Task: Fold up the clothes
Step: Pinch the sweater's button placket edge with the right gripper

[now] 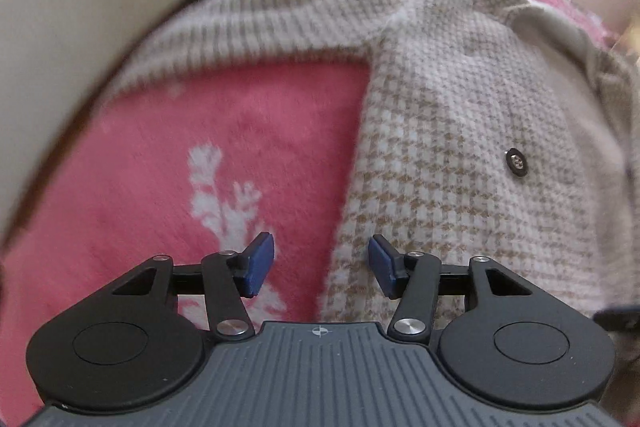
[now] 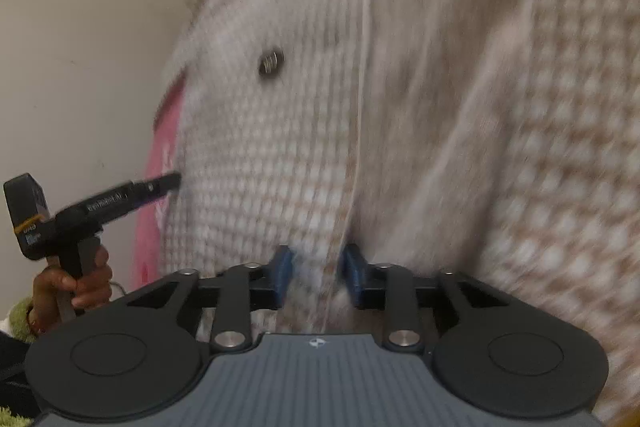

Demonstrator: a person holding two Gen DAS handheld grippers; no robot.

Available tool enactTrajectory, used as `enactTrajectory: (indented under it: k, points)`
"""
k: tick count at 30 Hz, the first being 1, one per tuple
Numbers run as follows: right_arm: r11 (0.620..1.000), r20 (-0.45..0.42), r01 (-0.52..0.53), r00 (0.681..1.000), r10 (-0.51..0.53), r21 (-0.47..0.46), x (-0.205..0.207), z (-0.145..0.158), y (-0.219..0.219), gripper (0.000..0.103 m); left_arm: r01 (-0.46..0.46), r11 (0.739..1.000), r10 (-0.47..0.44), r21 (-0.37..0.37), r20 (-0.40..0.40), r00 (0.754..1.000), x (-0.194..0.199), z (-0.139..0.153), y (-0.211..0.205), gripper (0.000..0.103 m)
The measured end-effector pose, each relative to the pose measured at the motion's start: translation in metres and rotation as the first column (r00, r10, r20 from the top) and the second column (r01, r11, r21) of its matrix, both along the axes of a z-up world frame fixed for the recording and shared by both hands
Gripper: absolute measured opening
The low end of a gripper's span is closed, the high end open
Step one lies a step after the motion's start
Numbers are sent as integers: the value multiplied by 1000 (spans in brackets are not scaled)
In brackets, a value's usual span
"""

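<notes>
While cardigan (image 1: 460, 115) lies spread on pink blanket (image 1: 160, 155), sleeve out sideways: left gripper (image 1: 321, 263) fingers spread, astride its side edge, empty. Right gripper (image 2: 317, 275) pinching front placket. Risk: thick fuzzy knit slipping from narrow pinch; uneven fold.

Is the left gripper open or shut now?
Open. The left gripper has its blue pads set apart, with nothing between them; below the gap lie the knit cardigan's edge and the pink blanket.
</notes>
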State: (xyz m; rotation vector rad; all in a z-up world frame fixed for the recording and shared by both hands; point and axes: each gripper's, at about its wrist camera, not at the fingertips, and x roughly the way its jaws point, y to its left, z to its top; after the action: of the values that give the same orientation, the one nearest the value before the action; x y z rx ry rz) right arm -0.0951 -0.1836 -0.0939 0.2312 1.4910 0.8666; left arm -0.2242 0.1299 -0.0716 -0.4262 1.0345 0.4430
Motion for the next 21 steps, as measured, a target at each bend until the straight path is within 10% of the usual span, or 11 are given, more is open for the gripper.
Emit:
enactTrajectory:
  k: [6,21]
  points:
    - [988,81,-56,994,68,-147,-14,20,19,9,102,974,-82,-203,105,991,-37,-19,26,53]
    - [981,172,10,985,24,-195,-28,36,20,5,315,857,-230,-407,245,942,-99,-35,37,54]
